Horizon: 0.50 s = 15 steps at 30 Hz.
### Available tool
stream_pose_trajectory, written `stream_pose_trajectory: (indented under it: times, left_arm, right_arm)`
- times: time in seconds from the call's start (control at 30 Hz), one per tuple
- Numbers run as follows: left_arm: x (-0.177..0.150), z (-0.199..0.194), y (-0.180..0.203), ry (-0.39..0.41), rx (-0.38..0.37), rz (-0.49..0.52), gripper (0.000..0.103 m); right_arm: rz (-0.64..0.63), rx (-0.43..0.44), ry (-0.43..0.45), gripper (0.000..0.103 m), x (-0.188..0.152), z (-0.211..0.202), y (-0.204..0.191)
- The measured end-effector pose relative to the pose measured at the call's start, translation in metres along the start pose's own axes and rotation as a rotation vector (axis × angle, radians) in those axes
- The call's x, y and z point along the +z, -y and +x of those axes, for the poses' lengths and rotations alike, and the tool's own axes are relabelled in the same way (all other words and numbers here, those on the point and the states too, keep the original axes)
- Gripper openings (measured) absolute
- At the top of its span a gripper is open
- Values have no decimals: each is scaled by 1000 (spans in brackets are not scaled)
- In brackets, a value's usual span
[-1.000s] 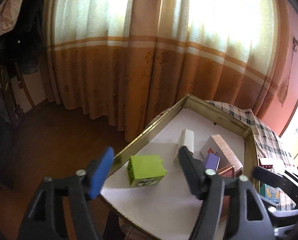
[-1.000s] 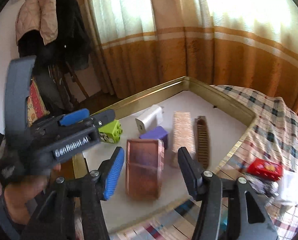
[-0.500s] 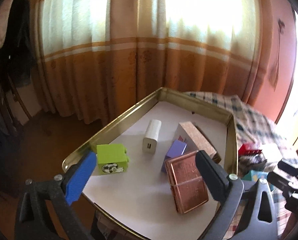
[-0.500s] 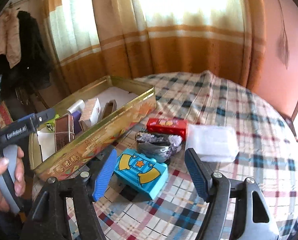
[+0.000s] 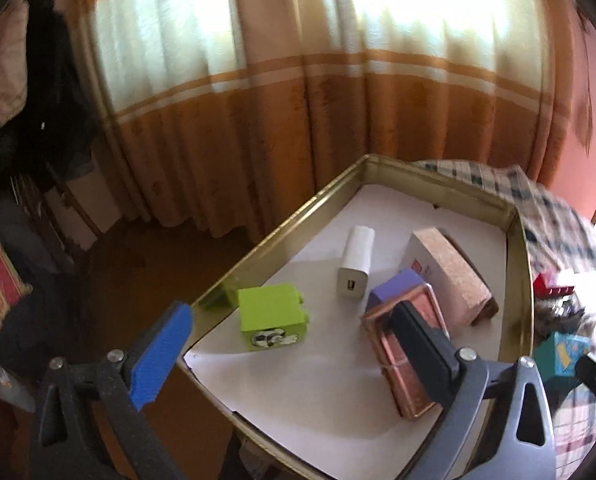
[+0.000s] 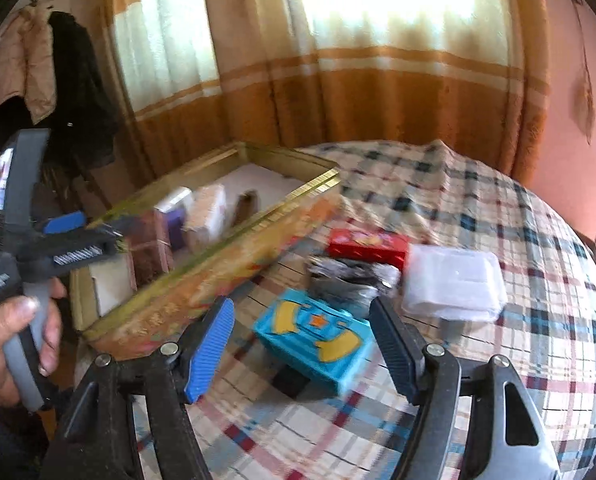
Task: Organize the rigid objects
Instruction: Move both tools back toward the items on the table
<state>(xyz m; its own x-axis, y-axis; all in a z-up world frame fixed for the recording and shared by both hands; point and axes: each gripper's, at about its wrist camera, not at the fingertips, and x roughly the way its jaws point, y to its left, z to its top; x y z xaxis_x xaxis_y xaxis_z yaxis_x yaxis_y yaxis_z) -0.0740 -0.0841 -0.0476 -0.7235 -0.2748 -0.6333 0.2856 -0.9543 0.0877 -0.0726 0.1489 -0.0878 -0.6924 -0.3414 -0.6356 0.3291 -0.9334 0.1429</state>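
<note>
The right hand-held gripper (image 6: pixel 302 344) has swung from the tin tray (image 6: pixel 217 264) to the blue box (image 6: pixel 318 336) — released, like the left (image 5: pixel 289 352); closing off-centre could skew it.

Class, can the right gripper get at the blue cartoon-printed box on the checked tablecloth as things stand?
Probably yes. The right gripper has open jaws either side of the blue cartoon-printed box, with nothing between. The crumpled dark wrapper only crowds its far side.
</note>
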Motion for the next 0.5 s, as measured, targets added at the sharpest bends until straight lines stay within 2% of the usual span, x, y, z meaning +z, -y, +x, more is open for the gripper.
stream_pose_trajectory:
  times: [0.2, 0.3, 0.5]
  left_arm:
    - [-5, -18, -1, 39, -102, -72, 101]
    - [-8, -35, 12, 67, -193, -73, 102]
    - [-16, -42, 36, 85, -210, -7, 102]
  right_arm:
    - [26, 6, -25, 72, -2, 1, 8]
    - [23, -8, -23, 72, -3, -2, 11]
    - [41, 22, -85, 72, -3, 11, 14]
